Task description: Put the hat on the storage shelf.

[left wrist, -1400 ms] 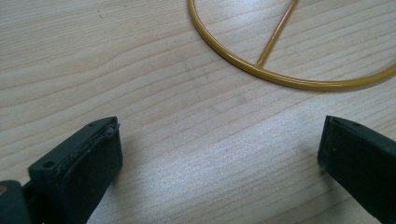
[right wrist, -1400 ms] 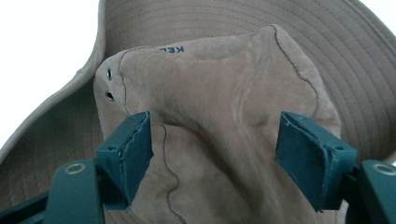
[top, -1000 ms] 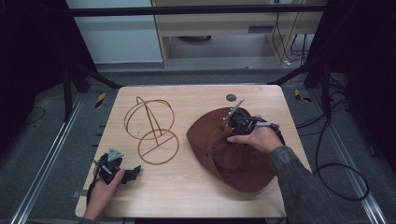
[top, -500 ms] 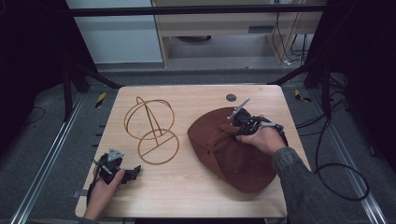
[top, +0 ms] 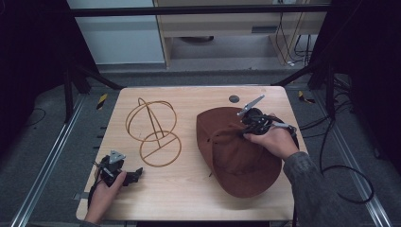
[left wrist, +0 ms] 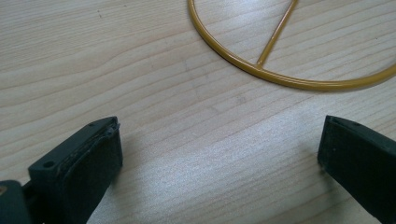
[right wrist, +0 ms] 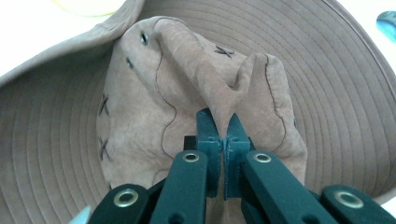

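Pinching a fold of the crown, our right gripper (right wrist: 223,122) has just closed its jaws on the brown hat (top: 236,156), the suede caught tight between the pads. We take the wire hat stand (top: 153,130) as landmark: the hat lies on the table (top: 189,189) just right of it, brim spread flat. Our left gripper (top: 124,174) rests near the stand's base ring, on its near-left side, jaws wide apart over bare wood, holding nothing.

A yellow wire hat stand (top: 153,131) sits on the wooden surface (top: 189,189) between both tongs, nearer the left tongs. A small dark disc (top: 234,99) lies just beyond the right tongs.
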The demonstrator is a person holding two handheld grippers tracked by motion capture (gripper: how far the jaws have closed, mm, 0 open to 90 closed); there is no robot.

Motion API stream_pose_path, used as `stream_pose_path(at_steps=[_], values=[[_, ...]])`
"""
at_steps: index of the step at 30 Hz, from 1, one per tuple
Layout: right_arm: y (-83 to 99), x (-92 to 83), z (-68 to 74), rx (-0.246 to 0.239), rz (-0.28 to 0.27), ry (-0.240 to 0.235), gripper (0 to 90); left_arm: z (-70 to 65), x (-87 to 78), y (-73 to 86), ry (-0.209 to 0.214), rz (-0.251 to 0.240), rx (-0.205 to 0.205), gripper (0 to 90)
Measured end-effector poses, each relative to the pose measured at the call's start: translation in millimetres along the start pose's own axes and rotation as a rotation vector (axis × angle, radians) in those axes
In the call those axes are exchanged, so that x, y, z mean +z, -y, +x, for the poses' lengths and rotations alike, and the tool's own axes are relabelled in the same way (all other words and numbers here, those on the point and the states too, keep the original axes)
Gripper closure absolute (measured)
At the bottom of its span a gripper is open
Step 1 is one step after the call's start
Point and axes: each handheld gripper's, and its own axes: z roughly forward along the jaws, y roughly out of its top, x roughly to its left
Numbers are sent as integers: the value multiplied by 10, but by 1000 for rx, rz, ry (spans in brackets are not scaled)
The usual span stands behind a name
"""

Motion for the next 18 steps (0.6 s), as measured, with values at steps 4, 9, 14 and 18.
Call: stream_pose_path(at_steps=[4,9,14,18], values=[[-9,-155,56,21,-56,11,890,-1,-1,1,-2,0,0,0],[-38,-297,123,31,-111,17,890,-1,-1,1,-2,0,0,0],[-104,-453,182,33,-156,19,891,-2,0,0,-1,-1,-2,0],[-137,-550,201,33,-188,14,891,-1,1,0,-1,-1,-2,0]])
